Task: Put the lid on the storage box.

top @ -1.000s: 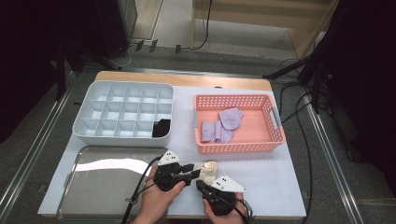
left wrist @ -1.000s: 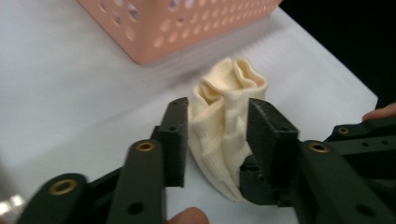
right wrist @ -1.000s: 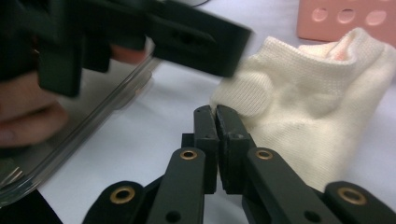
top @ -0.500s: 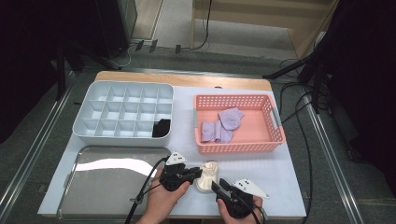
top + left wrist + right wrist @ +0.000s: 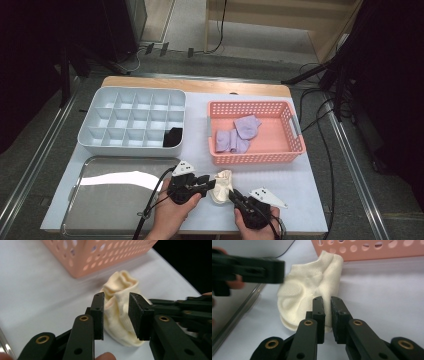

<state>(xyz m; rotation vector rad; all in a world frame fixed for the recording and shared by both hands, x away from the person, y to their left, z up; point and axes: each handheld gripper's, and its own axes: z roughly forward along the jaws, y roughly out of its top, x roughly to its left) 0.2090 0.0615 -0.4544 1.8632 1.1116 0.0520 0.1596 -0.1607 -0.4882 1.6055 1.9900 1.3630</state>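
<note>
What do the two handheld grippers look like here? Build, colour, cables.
Both are matte black linkage grippers. The left gripper and right gripper each have two flat rectangular jaws on link arms with brass-coloured pivot bushings. In the high view each carries a pale grey three-cornered plate on top, and a black cable trails from the left one toward the table edge. Forearms are bare, no sleeves.

In the left gripper view, the left gripper (image 5: 116, 315) covers the middle of the cream sock (image 5: 120, 322), and the pink basket (image 5: 100, 252) beyond the sock is cut off at the top edge. Whether the right gripper (image 5: 326, 317) pinches the sock's edge cannot be told.
</note>
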